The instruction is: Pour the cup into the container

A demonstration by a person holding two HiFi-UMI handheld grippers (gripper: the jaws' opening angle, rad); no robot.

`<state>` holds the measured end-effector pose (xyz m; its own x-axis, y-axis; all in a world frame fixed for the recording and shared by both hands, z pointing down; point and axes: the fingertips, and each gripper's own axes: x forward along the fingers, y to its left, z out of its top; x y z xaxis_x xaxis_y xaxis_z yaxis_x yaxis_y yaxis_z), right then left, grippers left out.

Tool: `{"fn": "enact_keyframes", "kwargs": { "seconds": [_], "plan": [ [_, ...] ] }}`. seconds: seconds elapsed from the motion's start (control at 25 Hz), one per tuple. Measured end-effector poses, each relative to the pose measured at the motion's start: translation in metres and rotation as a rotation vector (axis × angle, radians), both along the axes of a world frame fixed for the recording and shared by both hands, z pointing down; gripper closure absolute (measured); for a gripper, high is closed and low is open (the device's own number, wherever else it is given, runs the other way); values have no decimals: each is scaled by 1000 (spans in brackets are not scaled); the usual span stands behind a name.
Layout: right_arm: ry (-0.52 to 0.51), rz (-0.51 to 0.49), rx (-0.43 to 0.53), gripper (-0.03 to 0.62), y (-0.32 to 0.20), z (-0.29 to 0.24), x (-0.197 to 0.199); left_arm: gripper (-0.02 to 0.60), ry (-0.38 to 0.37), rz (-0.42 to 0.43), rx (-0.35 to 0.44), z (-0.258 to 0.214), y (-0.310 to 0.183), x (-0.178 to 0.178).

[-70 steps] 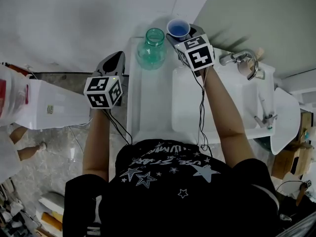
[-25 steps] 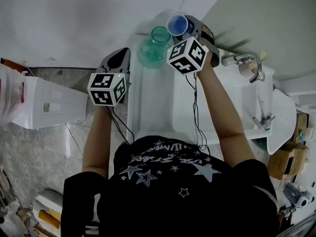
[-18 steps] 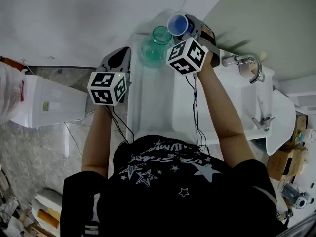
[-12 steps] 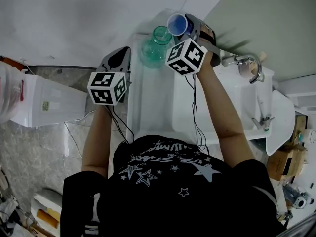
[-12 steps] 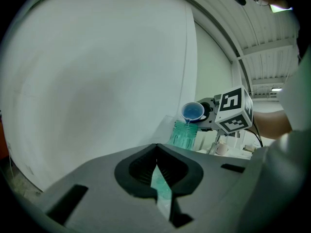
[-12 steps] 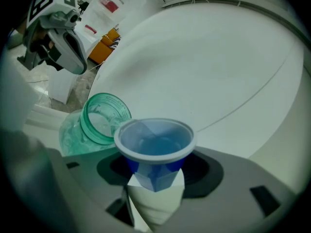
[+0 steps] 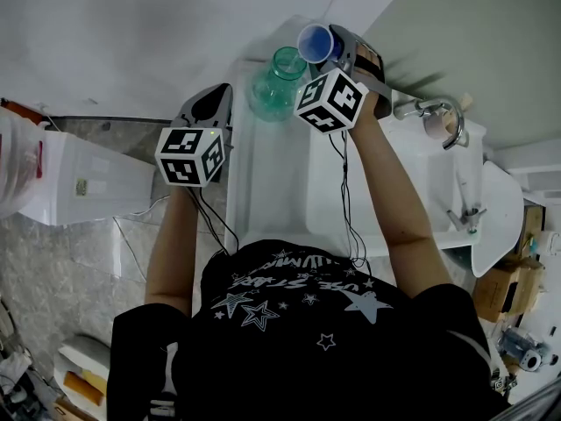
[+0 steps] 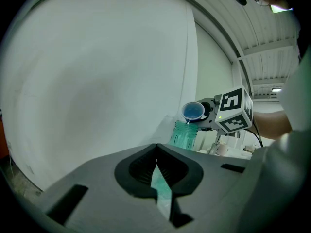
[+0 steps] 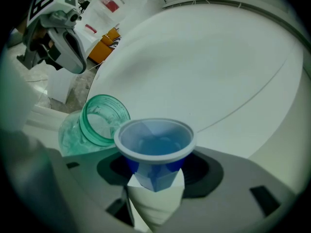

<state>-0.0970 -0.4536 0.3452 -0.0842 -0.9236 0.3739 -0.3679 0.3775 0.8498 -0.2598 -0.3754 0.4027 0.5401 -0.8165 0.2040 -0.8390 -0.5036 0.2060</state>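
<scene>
container (image 7: 273, 84): a teal glass jar with an open mouth, standing at the far end of the counter (image 7: 272, 191), in the upper centre of the head view.
cup (image 9: 154, 144): blue with a pale rim and blue liquid inside. It is lifted off the counter and tipped towards the container. In the head view it sits just to the upper right of the jar's mouth. In the left gripper view its lip hangs right above that mouth, and a thin trickle seems to leave the lip, though it is too small to be sure.
right tongs (image 9: 155, 176): clenched on the cup, with a jaw on either side of its lower body. Their marker cube (image 7: 330, 100) shows just below the cup in the head view.
left tongs (image 8: 156, 152): closed, tips meeting, nothing between them. They are held by the left edge of the counter, left of centre in the head view, pointing towards the jar but apart from it.
counter: white, long and narrow, running from the person's chest up the middle of the frame to the jar.
tap (image 7: 427, 103): metal, at the upper right of the head view, beyond the right forearm.
box (image 7: 88, 187): white, on the floor at the left edge of the head view.
person (image 7: 298, 323): black shirt printed with stars, both forearms bare.
</scene>
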Motion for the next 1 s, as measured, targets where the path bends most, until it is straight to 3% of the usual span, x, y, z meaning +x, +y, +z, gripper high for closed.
{"fn": "enact_keyframes", "kwargs": {
  "seconds": [0.6, 1.0],
  "plan": [
    [-318, 34, -125, 326, 6, 4, 8, 571, -14, -19, -1, -7, 11, -2],
    [-618, 49, -202, 326, 22, 7, 30, 571, -21, -35, -3, -14, 30, 10]
  ]
}}
